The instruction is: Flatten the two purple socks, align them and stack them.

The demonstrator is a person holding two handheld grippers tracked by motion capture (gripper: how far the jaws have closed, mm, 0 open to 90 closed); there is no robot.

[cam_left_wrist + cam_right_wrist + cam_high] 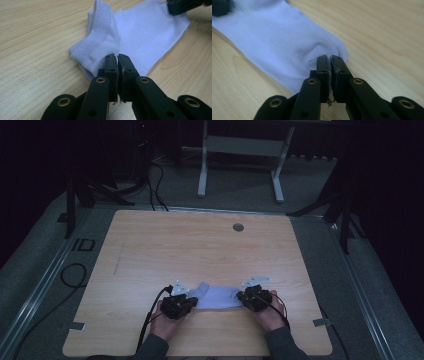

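Observation:
A pale lilac ankle sock point(215, 297) lies flat on the wooden table point(200, 250) near its front edge, stretched between my two grippers. My left gripper point(191, 301) is shut on the sock's ribbed cuff end point(100, 42), its jaws pinching the fabric point(117, 56). My right gripper point(242, 296) is shut on the toe end point(337, 47), with the cloth puckered at its jaws point(330, 57). In the left gripper view the other gripper point(183, 6) shows dark at the top right corner, on the far end of the sock.
A round grey cable port point(238, 227) sits near the table's far edge. Black cables point(150, 317) trail from the grippers off the front. Beyond the table stand a white desk frame point(240, 155) and dark stands on grey carpet.

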